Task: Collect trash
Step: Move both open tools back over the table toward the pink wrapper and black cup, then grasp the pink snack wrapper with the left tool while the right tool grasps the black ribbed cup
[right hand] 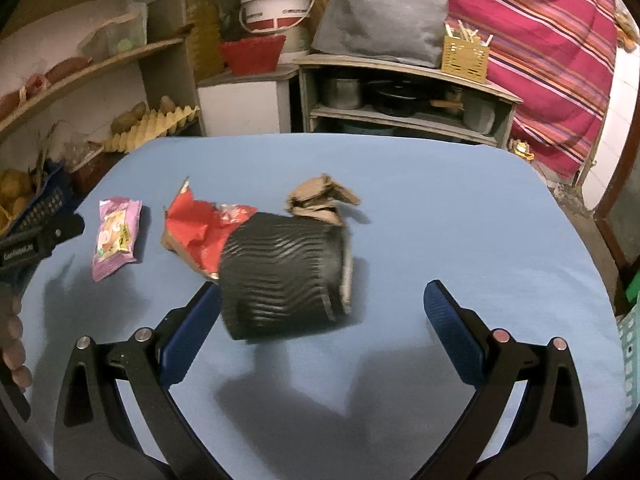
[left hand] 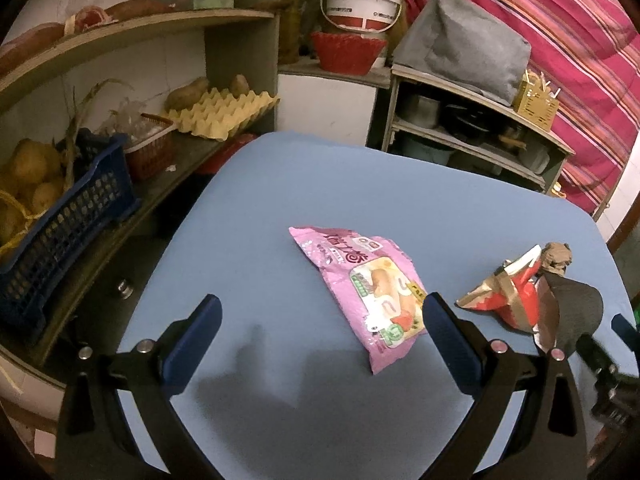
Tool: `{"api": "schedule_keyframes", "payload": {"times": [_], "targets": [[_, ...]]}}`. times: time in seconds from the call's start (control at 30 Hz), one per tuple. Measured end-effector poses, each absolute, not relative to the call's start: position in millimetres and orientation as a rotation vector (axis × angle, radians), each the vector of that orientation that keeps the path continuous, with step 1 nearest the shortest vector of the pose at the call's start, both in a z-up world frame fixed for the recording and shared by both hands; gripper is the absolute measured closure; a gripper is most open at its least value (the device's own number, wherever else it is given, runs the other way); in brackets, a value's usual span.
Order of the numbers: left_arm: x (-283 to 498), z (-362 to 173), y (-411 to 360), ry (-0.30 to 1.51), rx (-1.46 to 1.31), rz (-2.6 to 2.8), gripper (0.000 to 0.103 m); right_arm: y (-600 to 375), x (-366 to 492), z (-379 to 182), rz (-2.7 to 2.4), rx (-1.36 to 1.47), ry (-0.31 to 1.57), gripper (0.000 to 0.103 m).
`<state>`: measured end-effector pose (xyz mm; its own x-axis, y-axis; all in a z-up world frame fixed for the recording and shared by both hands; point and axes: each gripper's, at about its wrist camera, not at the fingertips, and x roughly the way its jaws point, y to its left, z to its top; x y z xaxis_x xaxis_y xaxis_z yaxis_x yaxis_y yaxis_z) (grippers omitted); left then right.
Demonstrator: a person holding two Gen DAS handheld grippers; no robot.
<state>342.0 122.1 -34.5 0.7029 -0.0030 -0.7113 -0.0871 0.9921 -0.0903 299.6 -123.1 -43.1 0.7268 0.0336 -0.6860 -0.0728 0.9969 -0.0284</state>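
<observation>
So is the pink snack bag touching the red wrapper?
Apart. The right wrist view shows a strip of bare blue table between the pink snack bag and the red wrapper.

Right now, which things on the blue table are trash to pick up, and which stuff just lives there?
Trash: pink snack wrapper; torn red wrapper; crumpled brown paper; ridged black paper cup.

Just there: yellow egg tray; blue plastic basket; white bucket.
</observation>
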Motion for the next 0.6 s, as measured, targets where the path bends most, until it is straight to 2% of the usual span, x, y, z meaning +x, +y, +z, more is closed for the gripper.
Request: {"api": "schedule_keyframes", "payload": {"times": [0.27, 0.33, 0.4, 0.6], "targets": [[354.8, -46.0, 120.5, 0.83, -0.135, 0.052, 0.005, -113.3, 324.3, -61.6, 0.044, -0.068, 0.831, 0.005], [358.8, -47.7, 116.0, 0.837, -0.146, 0.046, 0.005, -114.0, 327.2, -61.0, 0.048, -0.073, 0.832, 0.01], [362.5, -49.3, 110.5, 0.845, -0.148, 0.034, 0.005, -115.2, 328.6, -62.4, 0.06, -0.076, 0.843, 0.027], [375.2, -62.9, 88.1, 0.896, -0.119, 0.009, 0.005, -124.5, 324.6, -57.4, 0.091, -0.071, 0.825, 0.027]]}}
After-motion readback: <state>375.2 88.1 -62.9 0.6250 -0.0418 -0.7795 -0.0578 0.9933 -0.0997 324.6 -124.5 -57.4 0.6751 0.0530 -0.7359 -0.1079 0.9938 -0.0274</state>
